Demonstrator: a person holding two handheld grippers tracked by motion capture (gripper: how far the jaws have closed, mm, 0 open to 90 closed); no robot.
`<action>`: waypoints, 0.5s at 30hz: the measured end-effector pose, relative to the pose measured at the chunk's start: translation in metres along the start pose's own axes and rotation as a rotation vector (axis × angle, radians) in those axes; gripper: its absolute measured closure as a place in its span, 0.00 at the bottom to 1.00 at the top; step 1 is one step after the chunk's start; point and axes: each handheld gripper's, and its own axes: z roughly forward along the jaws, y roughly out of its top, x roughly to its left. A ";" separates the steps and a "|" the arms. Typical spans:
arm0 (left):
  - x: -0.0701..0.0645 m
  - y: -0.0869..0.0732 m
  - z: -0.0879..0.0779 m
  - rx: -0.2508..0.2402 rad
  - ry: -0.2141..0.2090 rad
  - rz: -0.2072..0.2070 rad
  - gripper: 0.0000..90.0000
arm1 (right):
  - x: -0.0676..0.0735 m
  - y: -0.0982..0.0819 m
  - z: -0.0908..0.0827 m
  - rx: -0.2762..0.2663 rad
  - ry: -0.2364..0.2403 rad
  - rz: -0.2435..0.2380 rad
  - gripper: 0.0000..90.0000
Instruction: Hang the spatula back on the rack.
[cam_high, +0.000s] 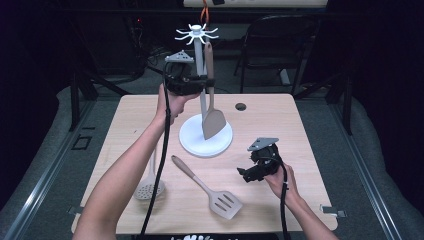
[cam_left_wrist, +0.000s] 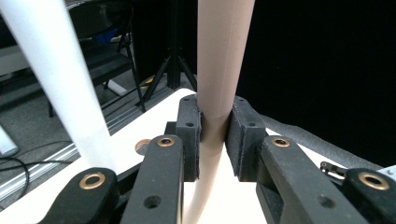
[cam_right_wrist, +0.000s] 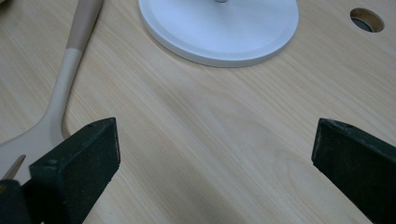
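Pale wood makes up the tabletop (cam_high: 280, 125), a rounded-corner slab with dark floor on every side. Beige and solid-bladed, the spatula (cam_high: 212, 107) hangs upright just beside the white post of the utensil stand (cam_high: 200, 55), over the stand's round white base (cam_high: 192, 142), which sits near the middle of the tabletop, toward the far edge. The left gripper (cam_high: 206, 81) is raised above that base and pinches the spatula's handle; in the left gripper view its two pads press on either side of the tan handle (cam_left_wrist: 219, 70), with the white post (cam_left_wrist: 60, 79) close at one side. The blade hangs low, just over the base.

The right gripper (cam_high: 245, 175) rests low over the tabletop toward the near right corner, its jaws spread wide with nothing between them; in the right gripper view bare wood lies ahead up to the base's rim (cam_right_wrist: 219, 53).

A slotted turner (cam_high: 210, 189) lies flat between the base and the near edge, its handle pointing toward the base, its slotted head near the near edge. A round perforated skimmer (cam_high: 149, 187) lies toward the near left corner, partly under the left forearm. A small round hole (cam_high: 240, 106) sits near the far edge, right of the stand. The far right corner and the right edge have open wood.
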 end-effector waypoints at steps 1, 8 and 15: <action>0.001 0.000 -0.002 0.003 0.000 -0.002 0.85 | 0.000 0.000 0.000 0.004 0.001 -0.002 0.01; 0.009 0.007 -0.006 0.009 0.002 -0.014 0.85 | 0.001 0.000 0.002 0.016 0.004 -0.006 0.01; 0.012 0.006 -0.002 0.008 -0.015 -0.026 0.85 | 0.001 0.000 0.002 0.024 0.008 -0.010 0.01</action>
